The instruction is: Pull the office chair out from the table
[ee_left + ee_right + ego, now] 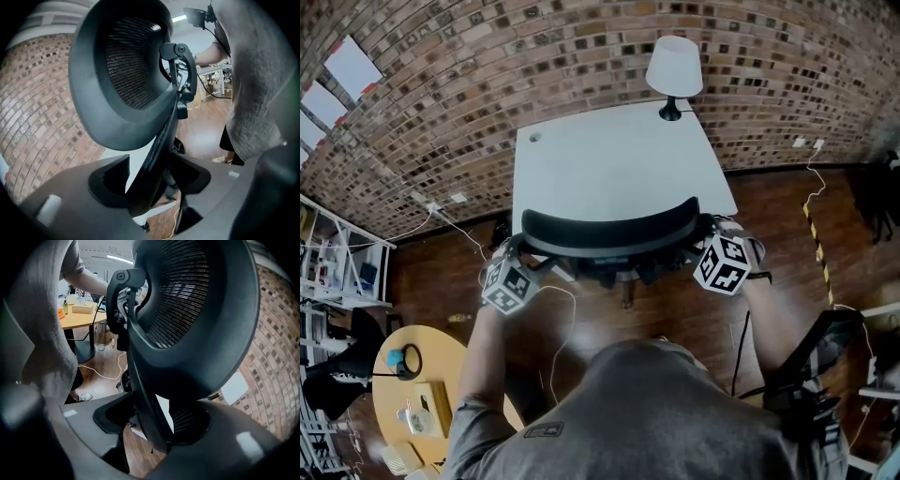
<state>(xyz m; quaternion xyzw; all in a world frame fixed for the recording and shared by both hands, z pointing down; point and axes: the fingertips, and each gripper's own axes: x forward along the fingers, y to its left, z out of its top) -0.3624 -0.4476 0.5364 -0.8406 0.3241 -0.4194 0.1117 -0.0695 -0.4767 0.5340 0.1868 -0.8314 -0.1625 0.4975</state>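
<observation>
step: gripping office chair backrest (pixel 609 232); chair tucked under white table (pixel 609 159)
left gripper (pixel 152 185): jaws wide apart, straddling backrest rim, apparently unclamped
right gripper (pixel 161 423): likewise
next: clamp both, pull back evenly

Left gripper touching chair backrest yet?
Cannot tell. Left gripper view: backrest edge stands inside the open left gripper; gap at one jaw, other side dark.

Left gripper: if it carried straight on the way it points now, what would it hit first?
The office chair's backrest. Its side edge stands between the left gripper's open fingers, not yet clamped, so it would probably meet that edge almost at once, though depth is unclear.
</observation>
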